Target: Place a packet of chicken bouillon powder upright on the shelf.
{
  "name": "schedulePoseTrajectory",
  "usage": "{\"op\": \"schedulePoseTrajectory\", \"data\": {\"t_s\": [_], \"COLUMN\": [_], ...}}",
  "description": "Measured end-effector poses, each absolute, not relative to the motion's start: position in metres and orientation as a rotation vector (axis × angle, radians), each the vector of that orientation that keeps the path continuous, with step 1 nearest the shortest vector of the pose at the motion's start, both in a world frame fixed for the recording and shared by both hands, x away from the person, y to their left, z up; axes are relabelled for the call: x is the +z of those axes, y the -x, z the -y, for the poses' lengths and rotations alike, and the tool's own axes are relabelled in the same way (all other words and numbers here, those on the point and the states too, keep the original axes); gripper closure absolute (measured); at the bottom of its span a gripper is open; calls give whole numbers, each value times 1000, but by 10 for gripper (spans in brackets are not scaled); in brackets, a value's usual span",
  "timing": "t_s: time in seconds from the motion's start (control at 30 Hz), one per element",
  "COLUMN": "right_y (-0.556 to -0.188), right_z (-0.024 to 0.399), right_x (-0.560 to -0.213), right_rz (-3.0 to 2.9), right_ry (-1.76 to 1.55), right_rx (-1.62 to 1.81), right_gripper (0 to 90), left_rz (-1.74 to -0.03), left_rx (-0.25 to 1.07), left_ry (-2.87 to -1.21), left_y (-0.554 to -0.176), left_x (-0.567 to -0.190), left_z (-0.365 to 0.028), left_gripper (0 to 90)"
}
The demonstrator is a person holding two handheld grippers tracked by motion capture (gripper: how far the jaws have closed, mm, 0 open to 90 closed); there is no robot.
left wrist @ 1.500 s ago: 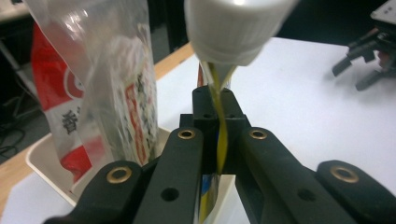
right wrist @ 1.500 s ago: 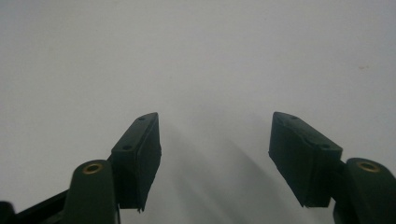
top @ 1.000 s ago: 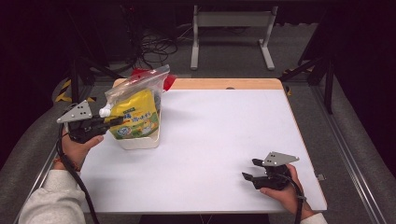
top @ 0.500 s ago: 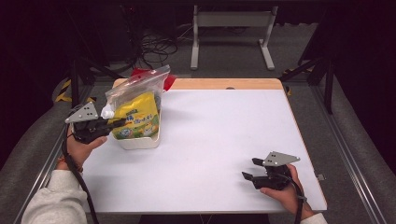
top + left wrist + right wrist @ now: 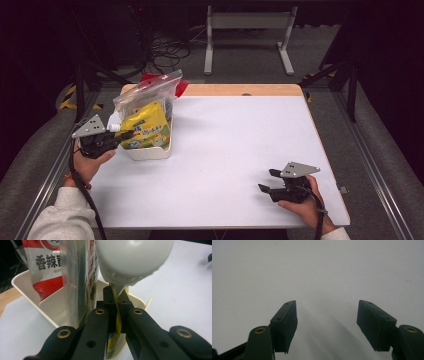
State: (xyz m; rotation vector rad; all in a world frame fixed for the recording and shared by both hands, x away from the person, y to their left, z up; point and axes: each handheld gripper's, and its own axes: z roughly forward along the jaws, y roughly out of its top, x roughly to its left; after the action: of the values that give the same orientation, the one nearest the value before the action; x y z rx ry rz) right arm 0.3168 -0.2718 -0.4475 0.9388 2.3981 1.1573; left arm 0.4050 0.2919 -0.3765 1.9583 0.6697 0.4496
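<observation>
1. Here we clamp our left gripper tight on the thin edge of the yellow spouted pouch, just below its white cap.
2. We see the pouch standing upright in the cream tub at the table's left side, beside a clear zip bag and a red-and-white snack packet.
3. Our right gripper rests wide open with nothing between its pads, low over the bare white tabletop.
4. We keep it at the near right corner, well apart from the tub.
</observation>
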Motion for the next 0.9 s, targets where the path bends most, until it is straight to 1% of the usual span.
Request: {"op": "schedulePoseTrajectory", "data": {"t_s": [0.37, 0.47, 0.73, 0.9], "right_y": [-317, -317, -318, -318], "right_z": [270, 270, 269, 270], "right_x": [-447, -446, -445, -446], "right_rz": [-2399, -2396, -2399, -2405], "right_ry": [-927, -920, -915, -915], "right_rx": [1158, 1163, 1160, 1156], "right_gripper": [323, 323, 323, 325], "left_rz": [-711, -718, -725, -734], "left_rx": [435, 475, 495, 555], "left_ry": [-1929, -1948, -1907, -1911], "left_y": [-404, -402, -397, -392], "left_x": [-391, -391, -394, -392], "left_z": [-294, -290, -289, -283], "left_gripper": [896, 894, 886, 873]}}
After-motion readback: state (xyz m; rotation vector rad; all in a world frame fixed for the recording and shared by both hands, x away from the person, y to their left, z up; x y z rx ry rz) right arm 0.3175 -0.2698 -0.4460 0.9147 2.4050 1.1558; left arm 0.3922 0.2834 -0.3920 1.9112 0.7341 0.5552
